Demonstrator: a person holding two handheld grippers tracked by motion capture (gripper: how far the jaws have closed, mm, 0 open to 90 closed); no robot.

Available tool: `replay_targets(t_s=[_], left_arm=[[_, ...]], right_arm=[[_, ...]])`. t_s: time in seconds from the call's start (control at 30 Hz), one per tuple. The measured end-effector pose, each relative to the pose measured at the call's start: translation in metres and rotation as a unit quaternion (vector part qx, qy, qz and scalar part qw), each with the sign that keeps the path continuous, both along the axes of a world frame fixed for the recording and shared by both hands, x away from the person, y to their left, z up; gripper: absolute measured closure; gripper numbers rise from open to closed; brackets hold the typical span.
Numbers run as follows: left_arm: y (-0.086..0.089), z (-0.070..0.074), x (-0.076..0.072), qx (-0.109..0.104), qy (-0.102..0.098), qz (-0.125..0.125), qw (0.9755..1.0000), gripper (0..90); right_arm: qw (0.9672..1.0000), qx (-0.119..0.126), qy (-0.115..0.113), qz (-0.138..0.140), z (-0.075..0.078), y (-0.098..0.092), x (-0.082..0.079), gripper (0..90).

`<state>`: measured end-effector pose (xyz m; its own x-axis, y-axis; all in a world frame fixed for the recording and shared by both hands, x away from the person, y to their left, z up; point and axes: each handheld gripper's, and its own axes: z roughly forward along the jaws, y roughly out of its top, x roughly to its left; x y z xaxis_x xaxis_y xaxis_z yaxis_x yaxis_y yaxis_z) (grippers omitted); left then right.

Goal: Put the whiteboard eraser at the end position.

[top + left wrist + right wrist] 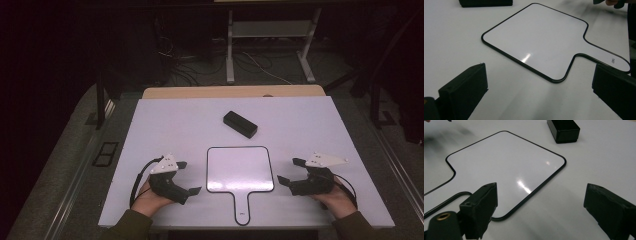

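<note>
We are at the approach: nothing is held yet. Our left gripper (189,177) and right gripper (287,171) both stand wide apart at the jaws, empty, resting low on the table (165,125). The whiteboard (240,169) lies flat between them, its handle toward us, its corner just ahead of the right jaws. The eraser (240,124) sits well beyond the board. Next, we judge, one gripper must reach past the board for the eraser, or pinch the board's thin edge.

Paddle whiteboard (240,169): glossy, smooth, black-rimmed. Black box (240,124): matt plastic look. Table (165,125): smooth, matt white.
</note>
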<state>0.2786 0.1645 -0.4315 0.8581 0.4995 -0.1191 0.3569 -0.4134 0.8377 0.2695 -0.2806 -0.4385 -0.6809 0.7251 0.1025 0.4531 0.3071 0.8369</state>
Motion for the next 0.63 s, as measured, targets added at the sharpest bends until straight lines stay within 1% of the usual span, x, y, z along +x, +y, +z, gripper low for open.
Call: replay_targets(t_s=[0.2, 0.37, 0.5, 0.63], left_arm=[[0.0, 0.0, -0.001, 0.003, 0.0, -0.001, 1.0, 0.0], [-0.001, 0.0, -0.001, 0.002, 0.0, -0.001, 1.0, 0.0], [-0.001, 0.0, -0.001, 0.002, 0.0, -0.001, 1.0, 0.0], [-0.001, 0.0, -0.001, 0.003, -0.001, 0.0, 1.0, 0.0]], right_arm=[[1.0, -0.003, -0.007, 0.001, -0.003, -0.007, -0.008, 10.7], [0.9999, -0.003, -0.014, -0.008, -0.005, -0.015, -0.013, 10.7], [0.9998, 0.001, -0.015, -0.014, -0.005, -0.02, -0.015, 10.7], [0.9998, 0.0, -0.013, -0.014, -0.005, -0.02, -0.015, 10.7]])
